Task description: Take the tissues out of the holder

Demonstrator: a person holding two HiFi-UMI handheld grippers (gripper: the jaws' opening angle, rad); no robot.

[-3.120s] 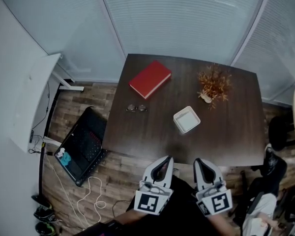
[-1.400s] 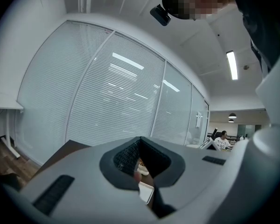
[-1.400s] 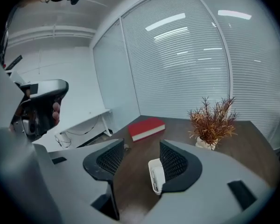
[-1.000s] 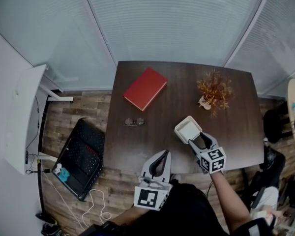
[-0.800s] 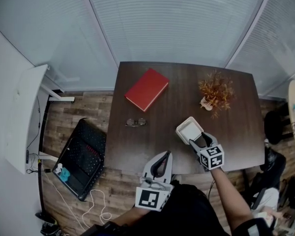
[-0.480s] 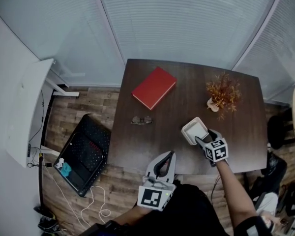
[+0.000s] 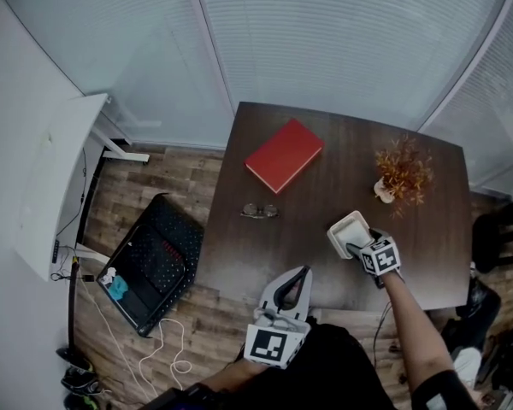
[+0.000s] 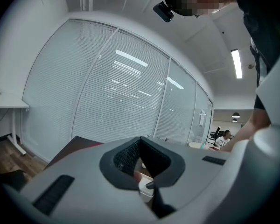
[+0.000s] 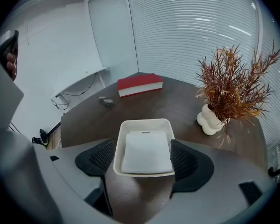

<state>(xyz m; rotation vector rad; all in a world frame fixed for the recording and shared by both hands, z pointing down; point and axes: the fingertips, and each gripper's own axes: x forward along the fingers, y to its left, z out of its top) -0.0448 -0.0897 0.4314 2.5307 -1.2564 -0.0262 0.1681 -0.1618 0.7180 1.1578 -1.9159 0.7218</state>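
Both jaws of my right gripper have just been opening and stand wide on either side of the white holder on the dark table, not pressing it. The tissues lie flat inside. My left gripper is closed, empty.

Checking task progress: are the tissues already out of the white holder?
No, the right gripper view shows the white tissue stack lying flat inside the white holder.

Red book, glasses, dried plant on table
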